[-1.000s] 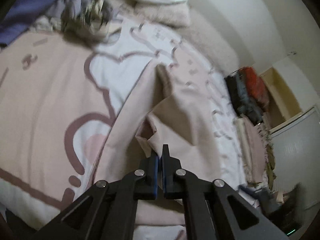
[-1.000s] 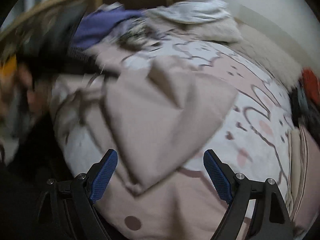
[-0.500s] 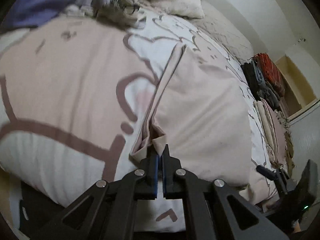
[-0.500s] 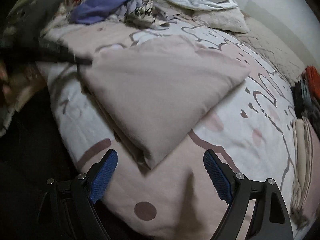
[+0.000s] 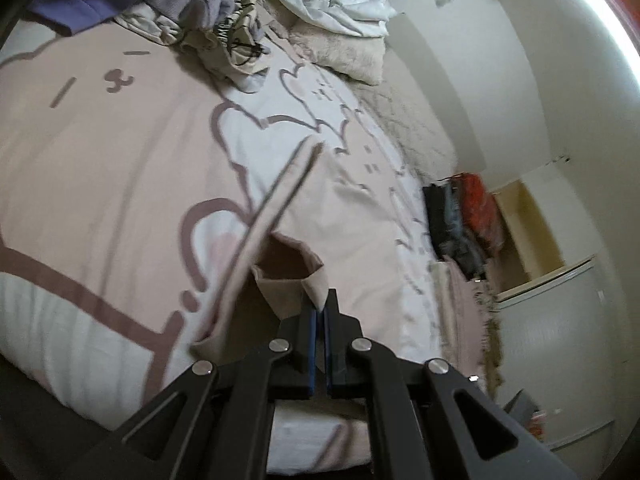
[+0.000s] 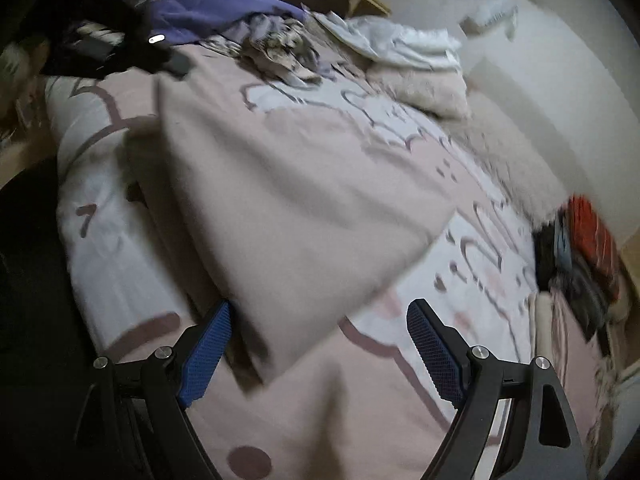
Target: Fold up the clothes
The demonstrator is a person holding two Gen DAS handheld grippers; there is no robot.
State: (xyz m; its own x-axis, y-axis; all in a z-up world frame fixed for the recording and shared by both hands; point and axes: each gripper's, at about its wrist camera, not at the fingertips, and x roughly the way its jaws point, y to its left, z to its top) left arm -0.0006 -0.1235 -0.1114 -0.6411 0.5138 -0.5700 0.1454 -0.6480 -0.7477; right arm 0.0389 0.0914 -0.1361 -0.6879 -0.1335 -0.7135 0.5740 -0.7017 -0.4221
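A pale pink garment [image 6: 288, 208] lies folded on the bed, one corner lifted at the upper left. My left gripper [image 5: 320, 308] is shut on that corner [image 5: 316, 284] and holds it up, so I see the cloth edge-on [image 5: 276, 208]. My right gripper [image 6: 320, 344] is open and empty, hovering just in front of the garment's near corner. The left gripper also shows in the right wrist view [image 6: 132, 52] as a dark shape at the upper left.
The bed cover [image 5: 100, 152] is pink and white with heart outlines. A heap of unfolded clothes [image 5: 208, 20] lies at the head, with a purple item [image 6: 224, 16] and white cloth [image 6: 400, 44]. Folded stacks [image 6: 580, 252] sit at the right edge.
My left gripper has lifted the garment corner higher and tilted, so the cloth now stands on edge. The right gripper has moved closer to the garment's near corner and stays open.
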